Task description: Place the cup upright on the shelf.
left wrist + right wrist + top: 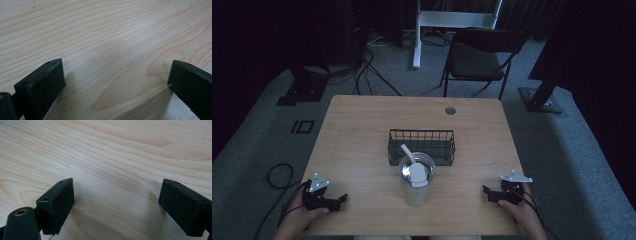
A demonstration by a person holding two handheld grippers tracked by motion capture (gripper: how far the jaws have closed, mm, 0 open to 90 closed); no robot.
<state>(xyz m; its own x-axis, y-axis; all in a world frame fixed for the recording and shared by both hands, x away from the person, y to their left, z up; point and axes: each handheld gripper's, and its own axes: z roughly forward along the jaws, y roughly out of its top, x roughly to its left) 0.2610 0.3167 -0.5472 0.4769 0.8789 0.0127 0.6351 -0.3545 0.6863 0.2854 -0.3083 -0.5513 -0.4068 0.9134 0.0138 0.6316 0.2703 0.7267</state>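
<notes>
A clear tumbler (416, 181) with a white scoop-like utensil (413, 168) inside stands at the table's front middle. Just behind it sits a black wire basket (422, 146). My left gripper (343, 199) rests on the wood at the front left, held by a hand, and points right towards the tumbler. In the left gripper view its jaws stand wide apart over bare wood, so the left gripper (116, 77) is open. My right gripper (486, 190) lies at the front right, pointing left. The right gripper (116, 197) is also open with nothing between its jaws.
The wooden table (362, 130) has a round grommet (450, 110) near its far edge. A dark chair (479, 57) and a white stand (418, 35) are on the carpet beyond. Cables (277, 175) trail off the left side.
</notes>
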